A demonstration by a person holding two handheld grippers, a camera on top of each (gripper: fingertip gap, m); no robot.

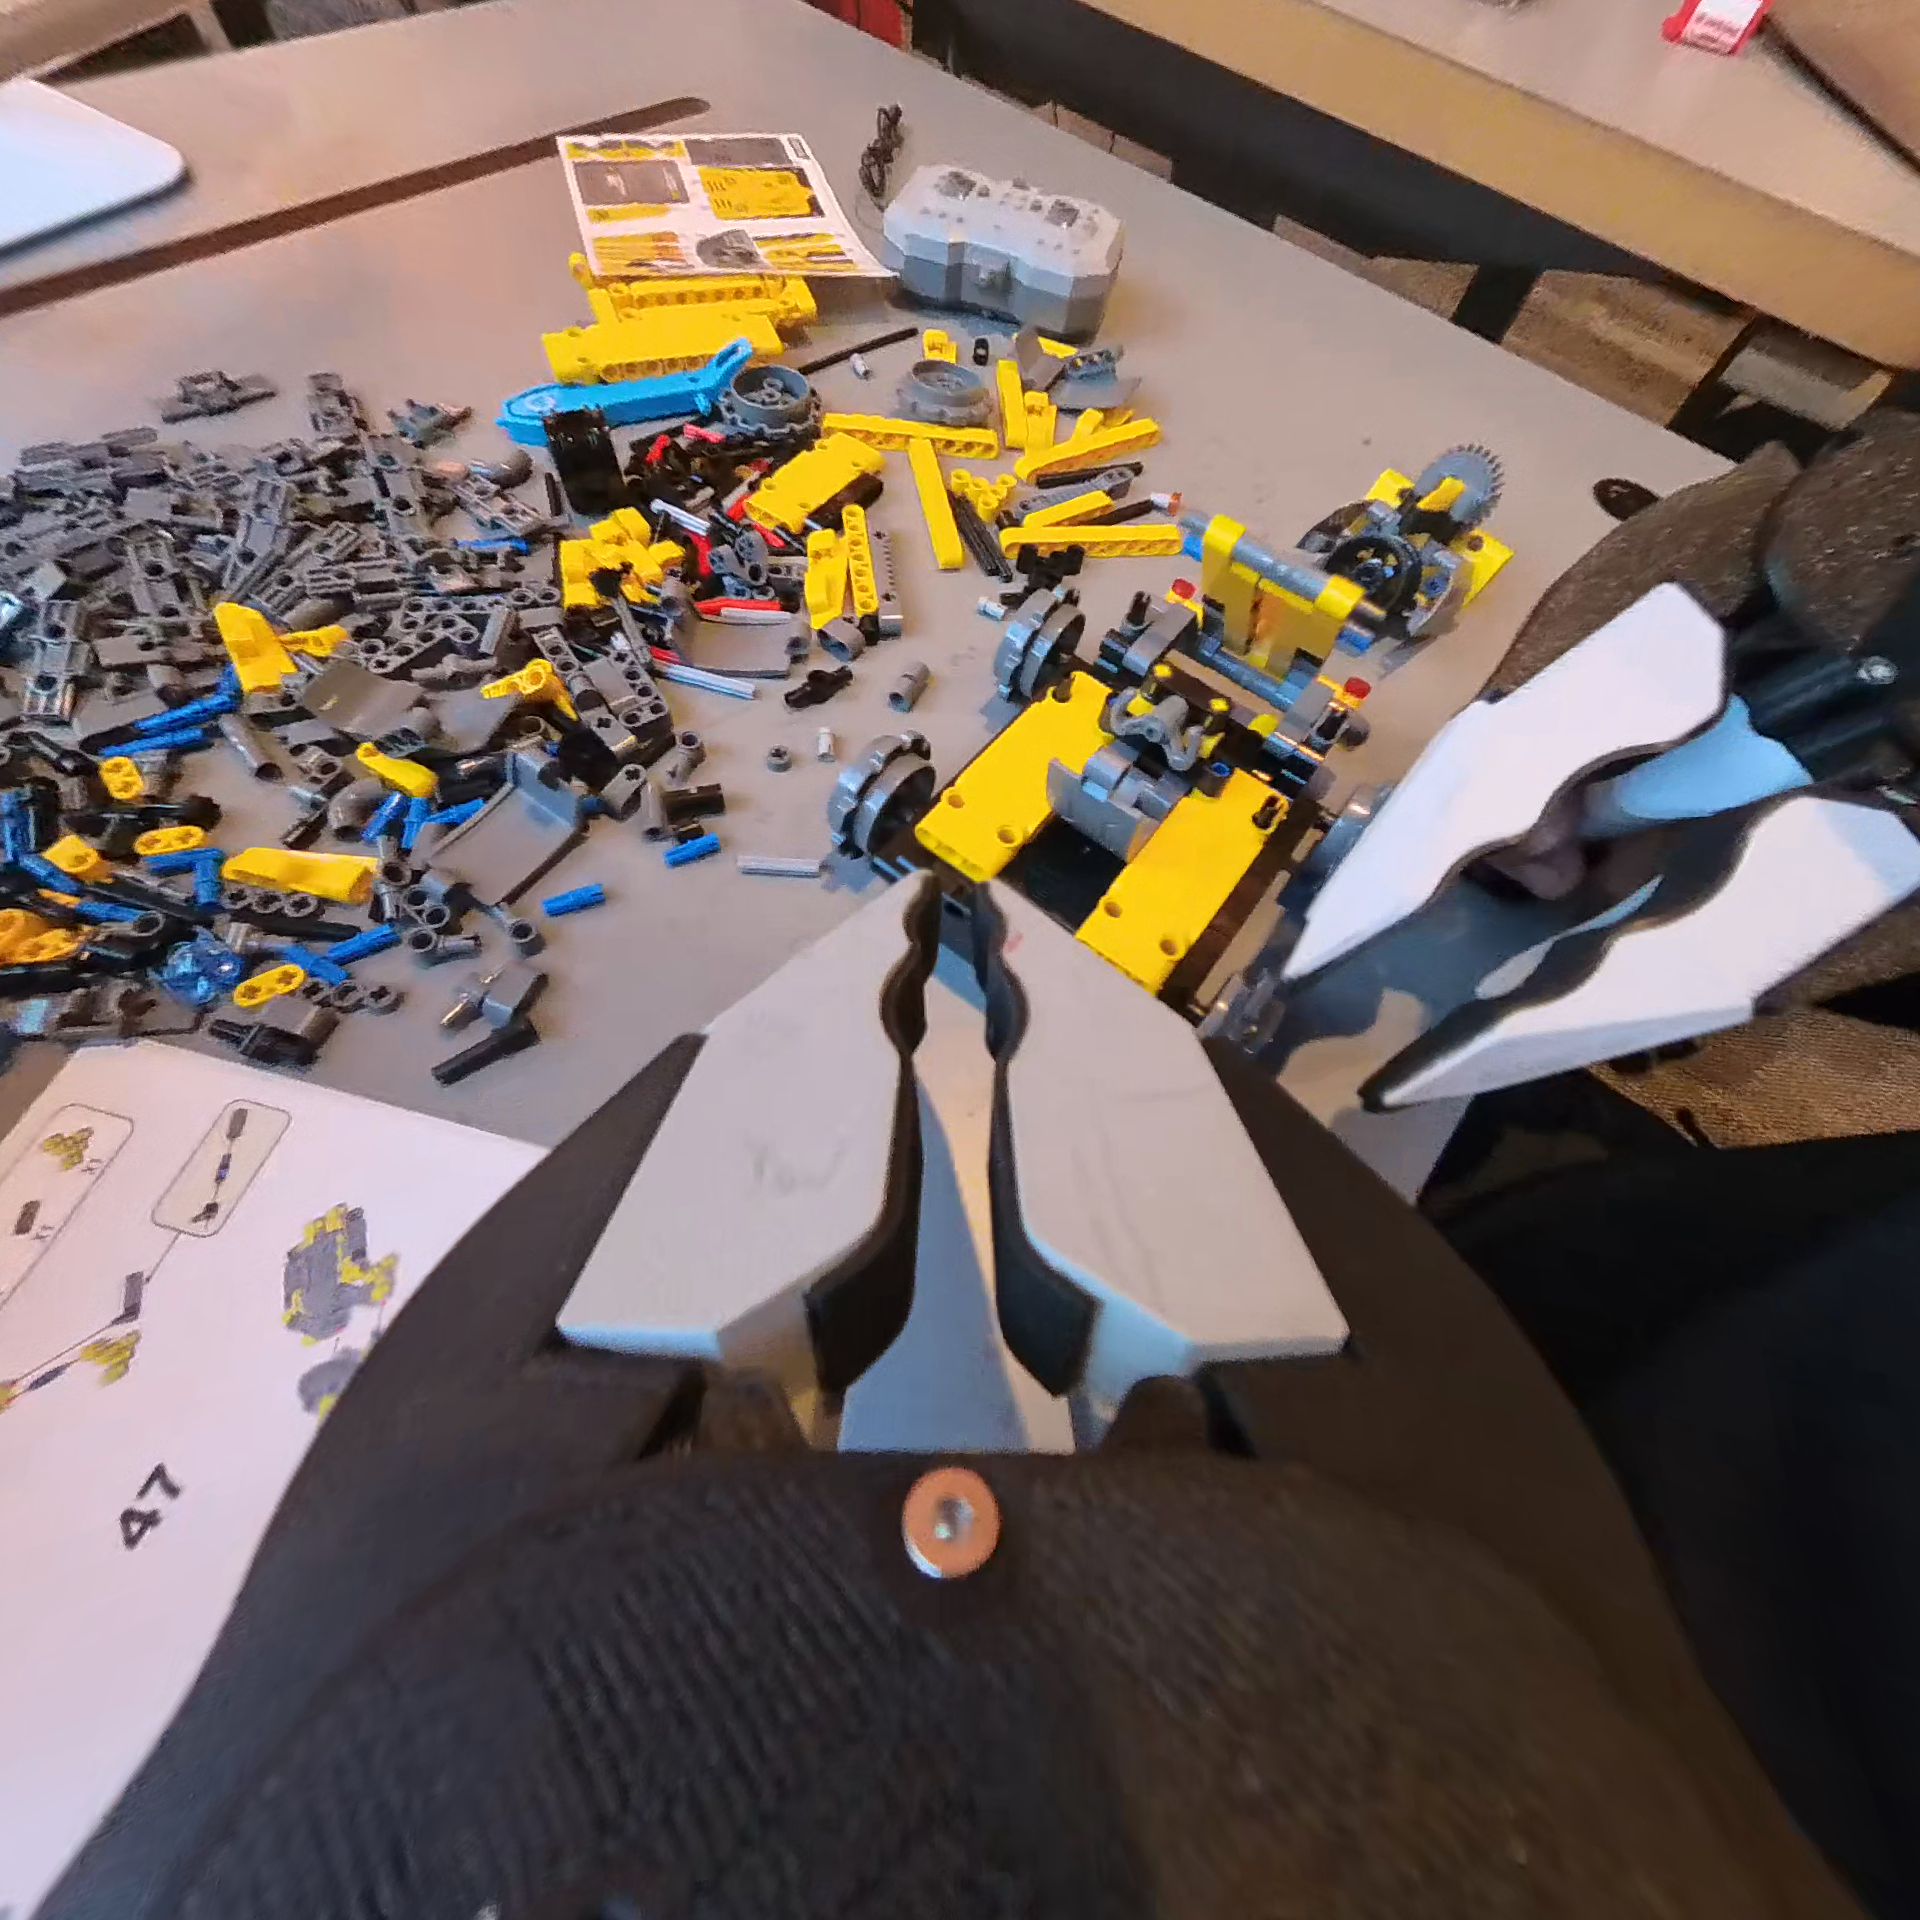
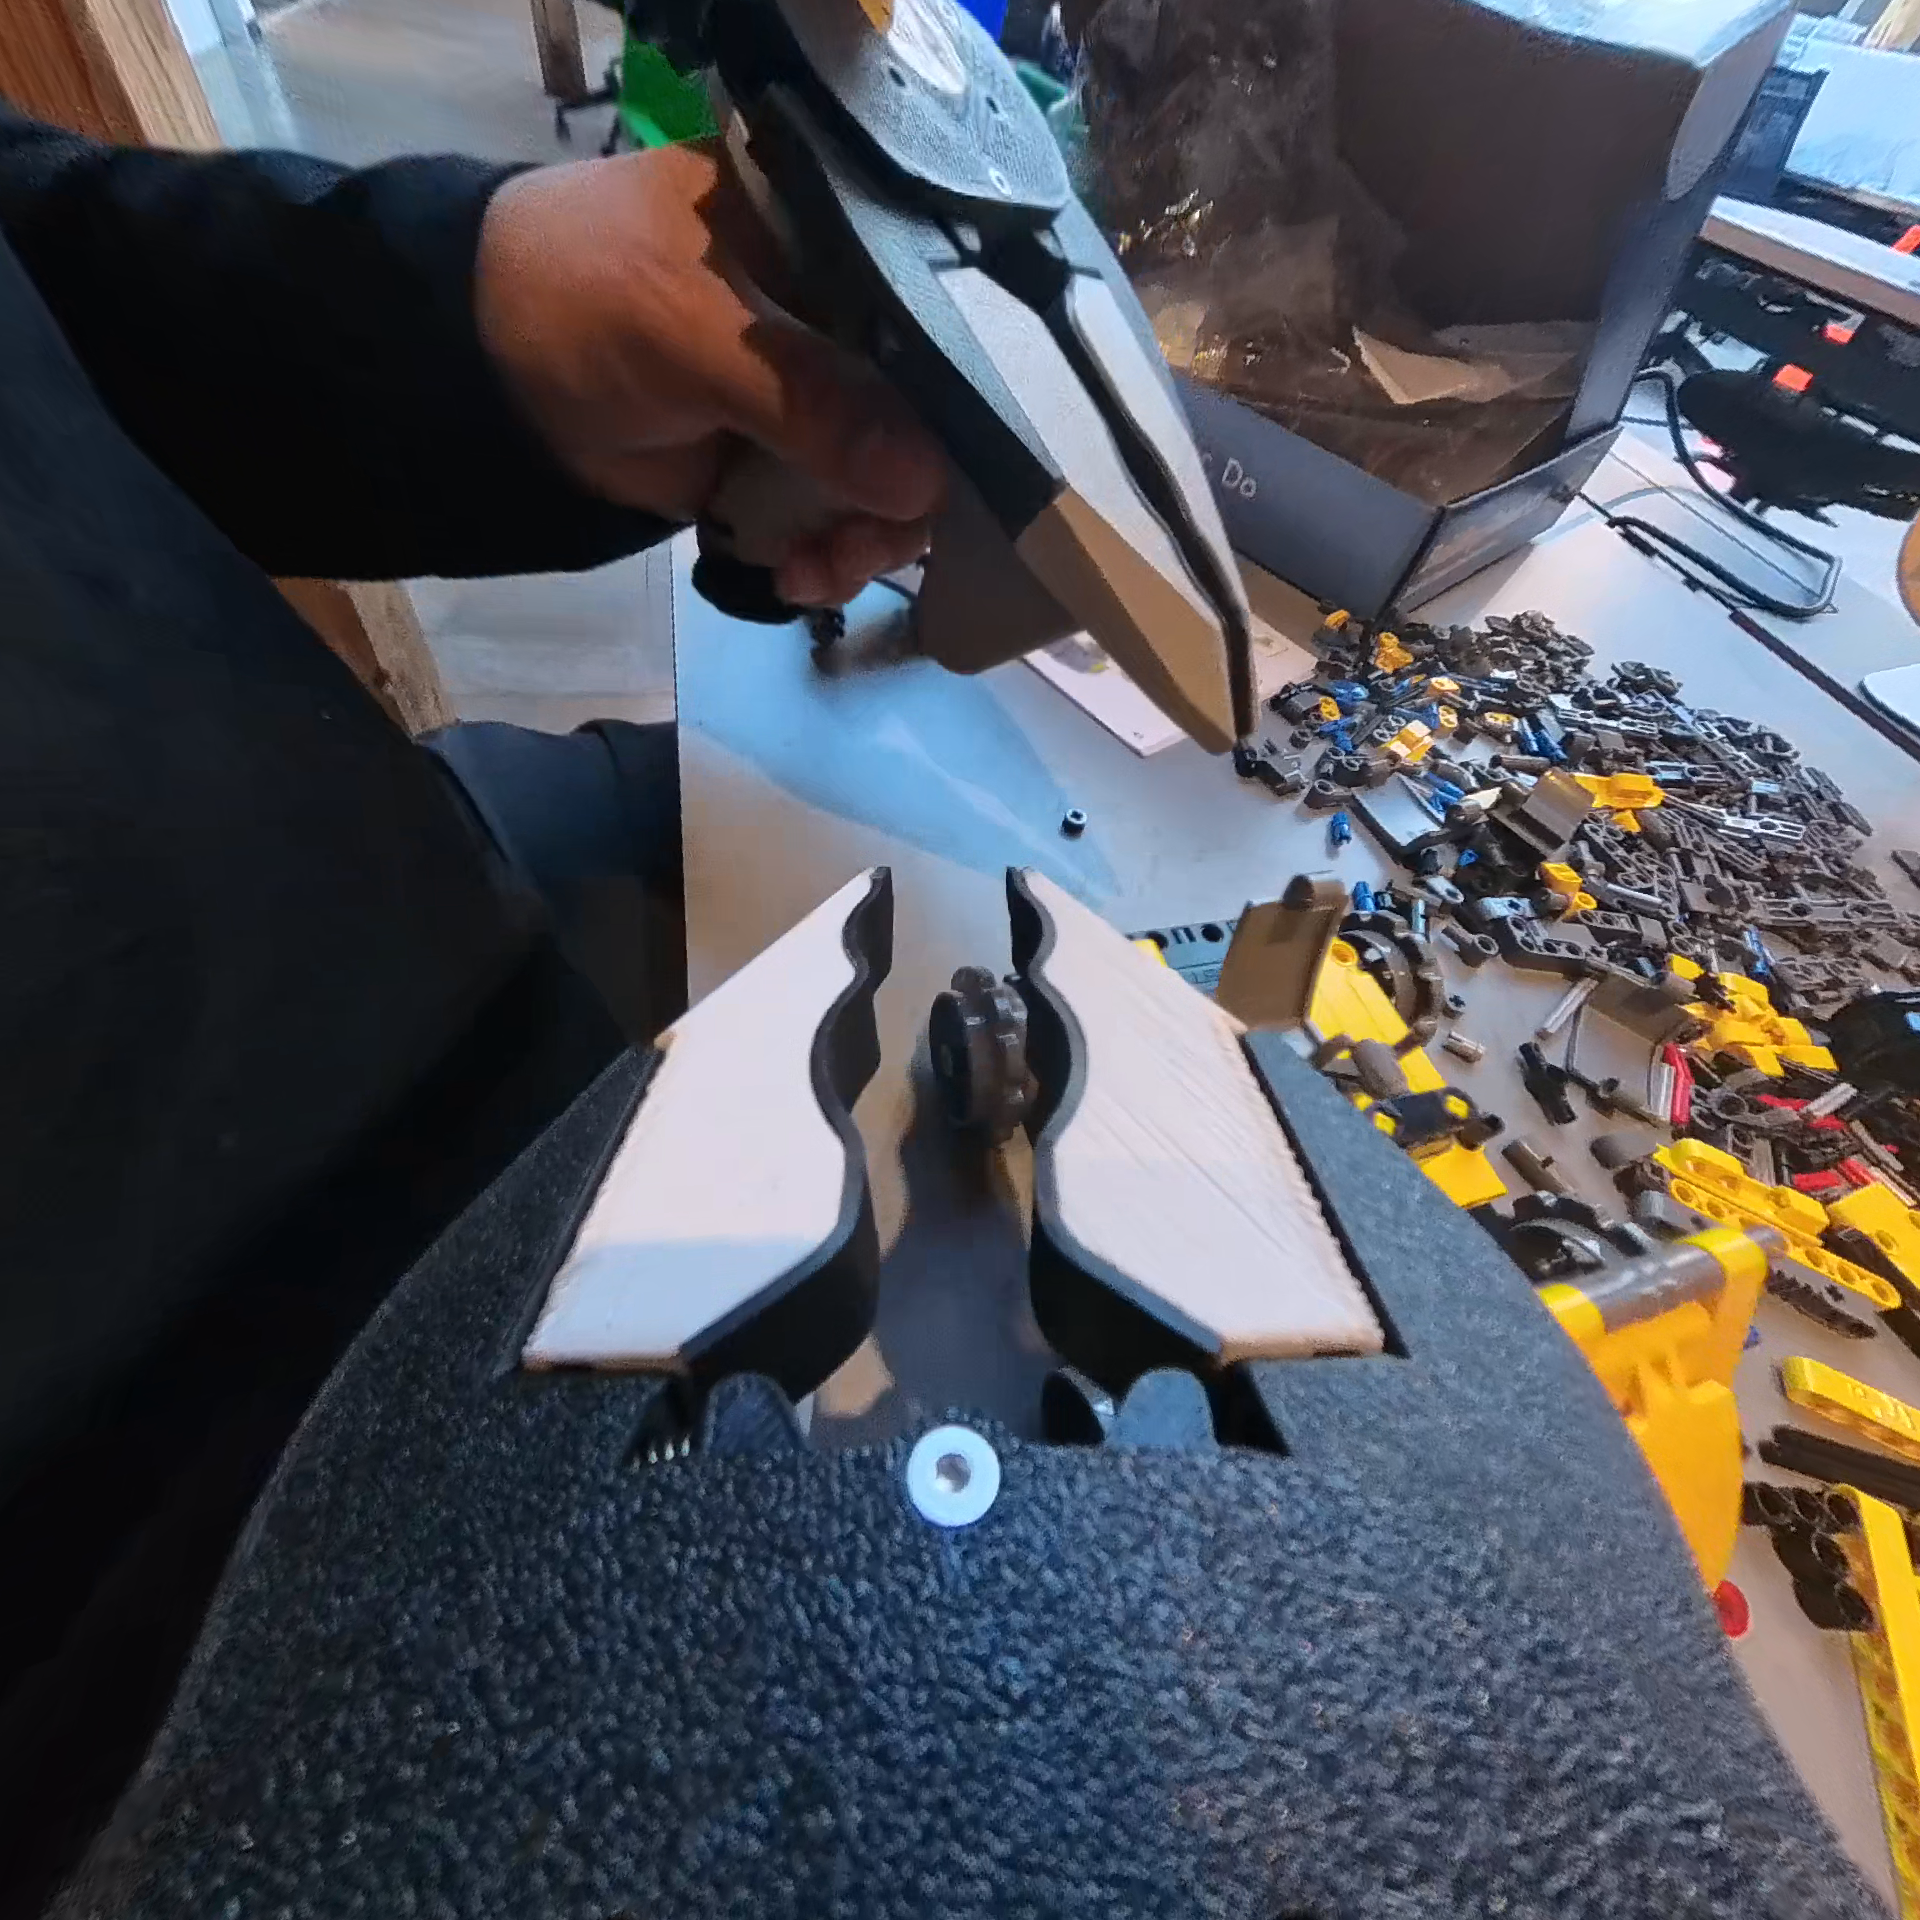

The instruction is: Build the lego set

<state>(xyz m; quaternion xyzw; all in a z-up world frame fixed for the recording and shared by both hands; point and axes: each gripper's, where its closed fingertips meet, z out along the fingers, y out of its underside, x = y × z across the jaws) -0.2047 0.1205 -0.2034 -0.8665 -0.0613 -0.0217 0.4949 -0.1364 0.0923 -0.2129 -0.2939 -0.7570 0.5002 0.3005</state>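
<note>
Left wrist view: left gripper (image 1: 954, 894), fingers nearly together, nothing visibly held, tips beside the yellow model (image 1: 1122, 821) near the counter (image 1: 1299, 364) edge. Right wrist view: right gripper (image 2: 949, 899), fingers apart, dark gear wheel (image 2: 977, 1049) between them, touching one finger.

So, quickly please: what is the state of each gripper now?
Left gripper: shut, nothing visible between its tips, which are above the table near the yellow model.
Right gripper: open, holding nothing; a dark gear lies between its fingers.
</note>
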